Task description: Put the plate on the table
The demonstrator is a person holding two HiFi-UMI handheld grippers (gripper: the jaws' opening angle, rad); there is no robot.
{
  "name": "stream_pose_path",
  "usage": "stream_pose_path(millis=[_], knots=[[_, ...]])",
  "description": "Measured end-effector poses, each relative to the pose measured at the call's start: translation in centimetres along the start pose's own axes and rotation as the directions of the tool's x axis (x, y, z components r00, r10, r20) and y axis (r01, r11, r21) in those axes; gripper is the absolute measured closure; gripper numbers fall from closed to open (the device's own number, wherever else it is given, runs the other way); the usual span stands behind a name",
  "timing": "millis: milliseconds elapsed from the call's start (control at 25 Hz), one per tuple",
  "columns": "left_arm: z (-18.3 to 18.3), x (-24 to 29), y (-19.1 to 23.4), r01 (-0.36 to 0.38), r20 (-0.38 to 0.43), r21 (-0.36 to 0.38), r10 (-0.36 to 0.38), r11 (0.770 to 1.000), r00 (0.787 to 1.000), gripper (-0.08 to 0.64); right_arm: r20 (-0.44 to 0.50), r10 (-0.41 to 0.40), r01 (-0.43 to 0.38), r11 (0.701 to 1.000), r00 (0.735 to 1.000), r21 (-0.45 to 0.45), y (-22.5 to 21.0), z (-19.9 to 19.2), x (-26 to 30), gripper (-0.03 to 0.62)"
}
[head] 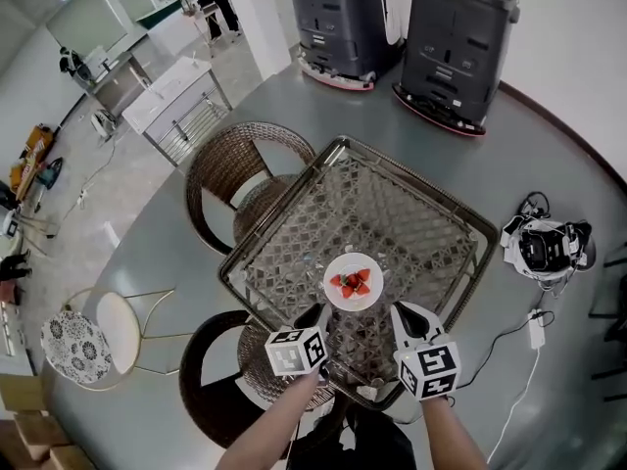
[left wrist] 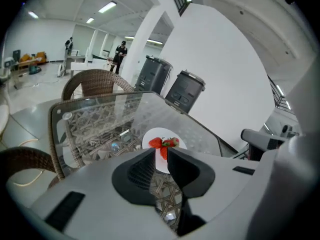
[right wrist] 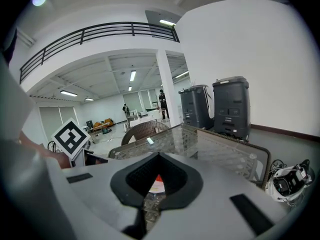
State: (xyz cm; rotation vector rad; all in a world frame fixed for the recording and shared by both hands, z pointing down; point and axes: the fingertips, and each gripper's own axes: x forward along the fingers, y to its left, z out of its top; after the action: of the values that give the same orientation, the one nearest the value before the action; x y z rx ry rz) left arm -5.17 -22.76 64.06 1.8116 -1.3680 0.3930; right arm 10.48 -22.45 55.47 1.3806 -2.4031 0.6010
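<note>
A white plate (head: 353,282) with a few strawberries (head: 354,283) lies flat on the glass-topped wicker table (head: 392,213), near its front edge. My left gripper (head: 319,311) is just behind the plate's left rim, its jaws a narrow slit apart with nothing in them. In the left gripper view the plate (left wrist: 150,135) and strawberries (left wrist: 164,142) show beyond the left gripper (left wrist: 158,151). My right gripper (head: 400,311) is behind the plate's right rim, apart from it. In the right gripper view the right gripper (right wrist: 159,156) is shut at the tips, with a sliver of plate (right wrist: 157,186) below.
Wicker chairs stand at the table's left (head: 245,169) and front left (head: 211,380), and a round cushioned stool (head: 78,346) is further left. Two dark grey machines (head: 460,37) stand behind the table. A bundle of gear and cables (head: 544,248) lies on the floor to the right.
</note>
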Motion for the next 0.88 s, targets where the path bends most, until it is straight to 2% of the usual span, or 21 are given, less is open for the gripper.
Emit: stream_pose_path(millis=[160,280,400,640,880], knots=[[1.3,-2.6,-2.4,0.045,0.047,0.152,-0.052,0.987,0.998,0.491,0.032,0.028,-0.029,0.999,0.999,0.016,1.5,0.8,-0.7,0.588],[2.4,-4.9,-4.5,0.069,0.088,0.254,-0.094,0.965,0.992,0.542,0.059,0.046,-0.047,0.999,0.997,0.015,2.4,1.7,-1.6,0.588],[3.1,-7.0,-6.1,0.079,0.121,0.337,-0.126,0.938,0.985,0.544,0.083,0.052,-0.054,0.998,0.995,0.017,3.3,2.7,-2.6,0.588],[3.8,-10.1,-8.4,0.129,0.156,0.397,-0.206,0.909,0.966,0.553,0.122,0.079,-0.082,0.997,0.989,0.014,5.0,3.8,-4.4,0.588],[4.8,-13.3,-10.4,0.125,0.198,0.474,-0.244,0.872,0.949,0.554,0.181,0.128,-0.129,0.992,0.975,-0.005,7.7,5.2,-5.8,0.588]])
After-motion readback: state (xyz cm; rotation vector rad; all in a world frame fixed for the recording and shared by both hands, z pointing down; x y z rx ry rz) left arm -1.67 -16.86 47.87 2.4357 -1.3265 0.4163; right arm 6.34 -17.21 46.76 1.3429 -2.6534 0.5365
